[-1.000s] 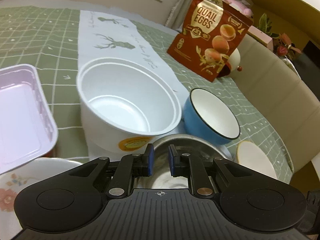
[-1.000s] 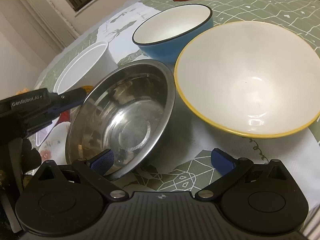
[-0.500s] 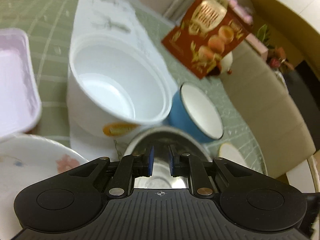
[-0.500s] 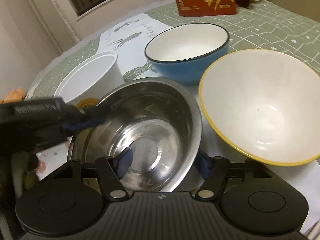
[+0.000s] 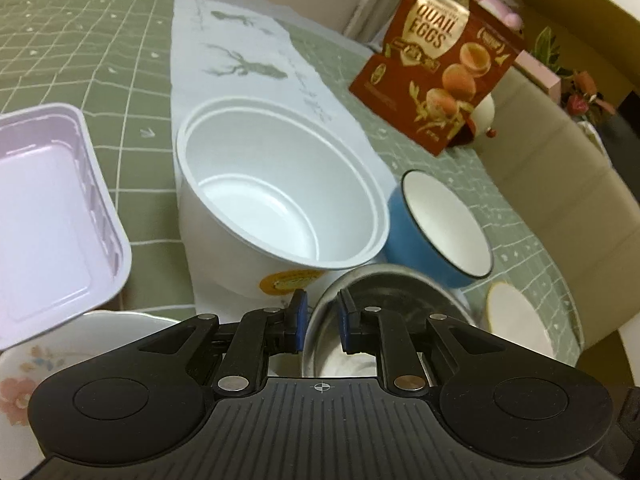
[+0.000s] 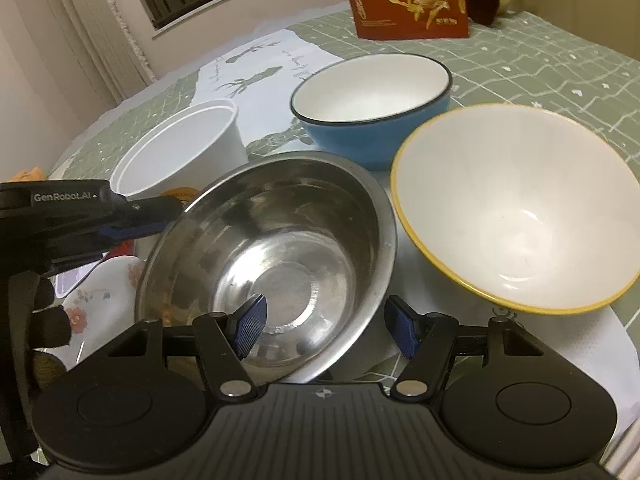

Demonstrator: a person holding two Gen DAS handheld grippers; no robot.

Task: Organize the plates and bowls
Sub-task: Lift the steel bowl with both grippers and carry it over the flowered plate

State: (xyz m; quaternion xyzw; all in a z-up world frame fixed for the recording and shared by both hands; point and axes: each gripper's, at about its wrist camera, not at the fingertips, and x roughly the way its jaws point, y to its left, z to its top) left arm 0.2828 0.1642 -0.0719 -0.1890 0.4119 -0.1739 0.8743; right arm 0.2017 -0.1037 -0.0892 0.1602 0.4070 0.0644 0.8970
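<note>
Since the earlier frame, the right gripper has been closed halfway astride the steel bowl, untouching. Its tilted rim is pinched by the left gripper, beside the yellow-rimmed bowl; lifting should be kept level.

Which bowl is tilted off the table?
The steel bowl, tipped up with the left hand-held gripper on its rim; the blue and yellow-rimmed bowls sit flat.

Matte black ribbed housings, round side discs, silver screws behind blue-padded fingers; "GenRobot.AI" lettering on left gripper.
</note>
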